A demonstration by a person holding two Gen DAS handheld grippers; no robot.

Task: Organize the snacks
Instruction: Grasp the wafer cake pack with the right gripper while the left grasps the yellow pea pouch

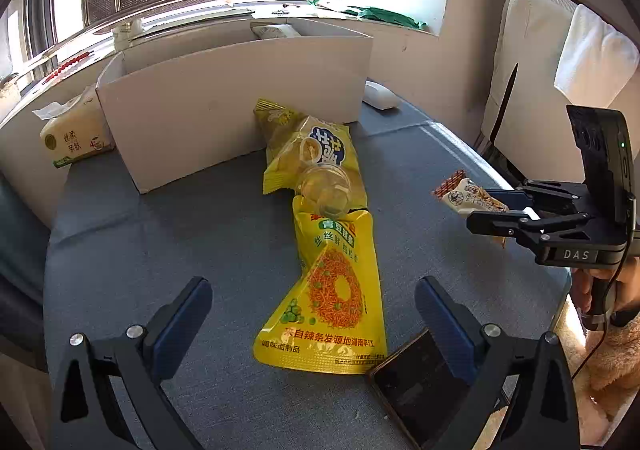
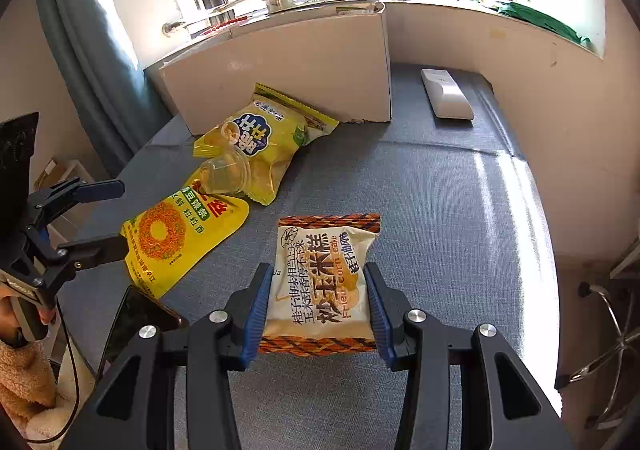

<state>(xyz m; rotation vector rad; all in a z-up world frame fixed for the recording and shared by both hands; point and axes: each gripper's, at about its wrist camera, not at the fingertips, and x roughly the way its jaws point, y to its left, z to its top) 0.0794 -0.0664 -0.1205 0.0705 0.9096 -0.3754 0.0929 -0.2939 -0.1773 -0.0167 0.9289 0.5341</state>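
— Between the right gripper's [image 2: 316, 306] blue pads?
— Corn cake packet [image 2: 320, 282], clamped on both sides, above the grey tabletop [image 2: 460, 209].
— Left gripper [image 1: 314, 314]?
— Spread wide, nothing between; yellow bag [image 1: 332, 290] lies below it, phone [image 1: 416, 382] at its right finger.
— Further out?
— Jelly cup [image 1: 326, 189] on a second yellow bag [image 1: 316, 145], against the white box [image 1: 224, 101].

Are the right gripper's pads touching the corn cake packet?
Touching. The right wrist view shows both blue pads of the right gripper pressed against the sides of the corn cake packet, no gap.
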